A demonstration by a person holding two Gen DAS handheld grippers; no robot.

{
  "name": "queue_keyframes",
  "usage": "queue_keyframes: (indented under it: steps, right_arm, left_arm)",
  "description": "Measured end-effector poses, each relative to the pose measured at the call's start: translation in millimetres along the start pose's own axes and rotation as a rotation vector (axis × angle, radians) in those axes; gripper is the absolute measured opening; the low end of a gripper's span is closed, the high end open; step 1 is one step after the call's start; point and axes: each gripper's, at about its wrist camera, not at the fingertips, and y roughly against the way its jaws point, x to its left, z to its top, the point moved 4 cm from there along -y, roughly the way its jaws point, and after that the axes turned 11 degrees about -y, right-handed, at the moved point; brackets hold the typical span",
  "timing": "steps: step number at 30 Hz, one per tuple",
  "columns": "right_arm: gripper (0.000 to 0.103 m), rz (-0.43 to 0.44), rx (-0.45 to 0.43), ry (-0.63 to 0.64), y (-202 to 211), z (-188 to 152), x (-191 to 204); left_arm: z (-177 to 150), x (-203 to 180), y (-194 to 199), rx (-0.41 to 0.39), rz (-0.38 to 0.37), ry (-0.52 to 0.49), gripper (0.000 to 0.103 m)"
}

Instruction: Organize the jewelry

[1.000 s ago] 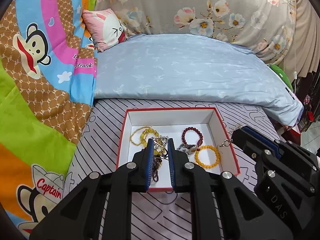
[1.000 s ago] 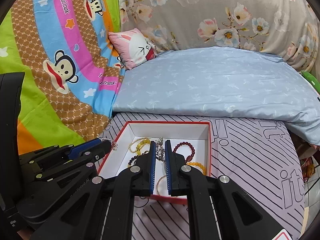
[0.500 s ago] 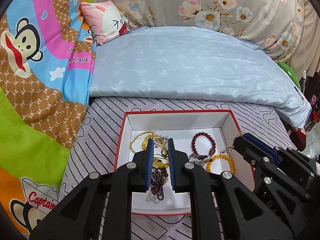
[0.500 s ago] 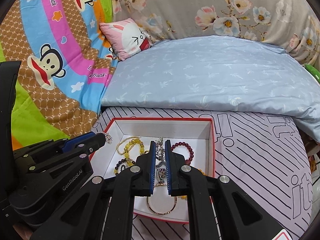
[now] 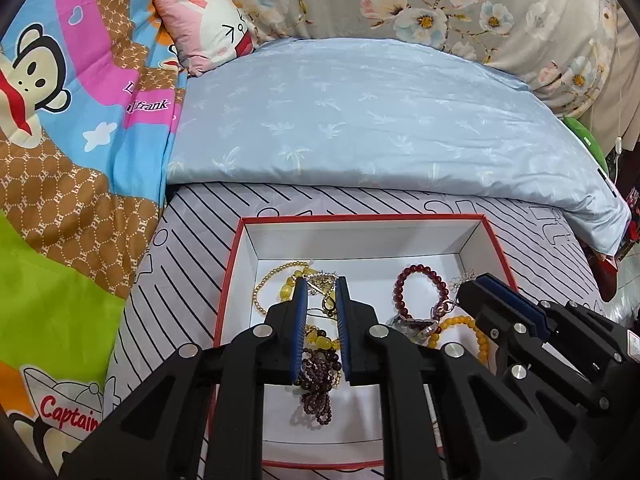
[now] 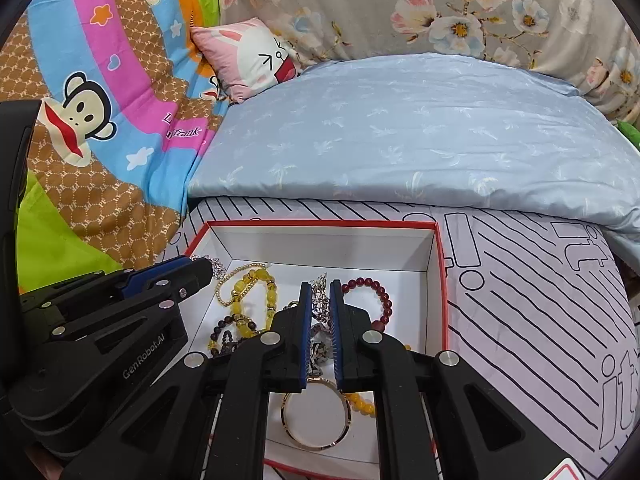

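hovering lower than a second ago, both tools now reach deeper into the red-rimmed box (image 5: 230, 280), which fills more of each view. the left tool (image 5: 322, 284) stands narrowly spread over a silver chain (image 5: 318, 280) and yellow beads (image 5: 320, 340); whether it pinches the chain, cannot tell. the right tool (image 6: 319, 288) pinches a silver necklace (image 6: 319, 300), hanging lengthwise between its fingers. a dark red bracelet (image 5: 420, 292) and gold bangle (image 6: 316, 412) lie flat inside the box on the bed (image 6: 540, 300).

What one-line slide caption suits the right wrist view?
Right gripper shut on silver chain above red-rimmed box of bracelets.
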Motion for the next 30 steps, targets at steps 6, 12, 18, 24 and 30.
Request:
queue_keyframes:
  steps: [6,12,18,24,30]
  right_arm:
    - [0.009,-0.003,0.012,-0.001,-8.6,-2.1,0.0]
    - [0.009,-0.010,0.021,-0.003,-15.9,-3.8,-2.0]
    - [0.009,-0.020,0.026,-0.002,-22.8,-3.6,-2.6]
    - [0.015,-0.031,0.038,0.002,-29.2,-4.9,-3.5]
    - [0.033,-0.058,0.021,-0.018,-25.2,-7.1,-7.3]
  left_arm:
    - [-1.3,-0.5,-9.2,0.012,-0.005,0.000,0.014]
    - [-2.1,0.1,-16.9,0.022,-0.010,0.003,0.014]
    - [-2.5,1.2,-24.7,0.034,-0.007,0.004,0.014]
    - [-3.9,2.3,-32.5,0.050,0.009,0.005,0.022]
    - [-8.6,3.6,-33.3,0.057,0.030,0.006,0.035]
